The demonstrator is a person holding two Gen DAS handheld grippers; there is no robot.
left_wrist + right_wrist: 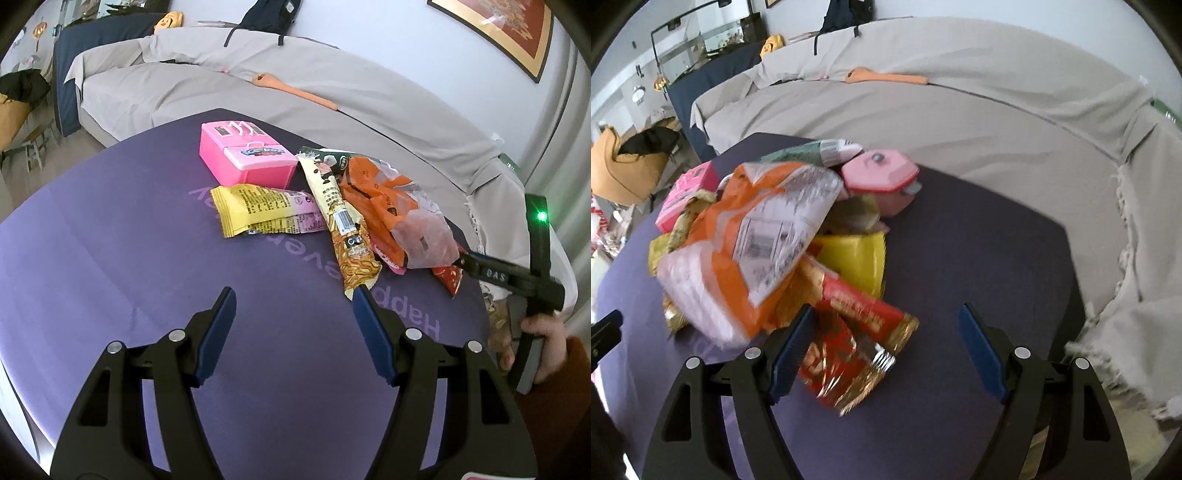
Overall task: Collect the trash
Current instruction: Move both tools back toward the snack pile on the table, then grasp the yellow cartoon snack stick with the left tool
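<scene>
Red wrapper (857, 354) lies at the near edge of the wrapper pile (750, 236), long axis slanting away, partly between the right gripper's (886, 354) wide, empty jaws. Right is nearer; left gripper (293, 332) hangs open, empty, short of the pile.

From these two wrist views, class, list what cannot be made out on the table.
- Red wrapper: print blurred in the right wrist view.
- Yellow packet: mostly hidden under the orange bag, right wrist view.
- Pink lidded pot: absent from the left wrist view, behind the wrappers.
</scene>
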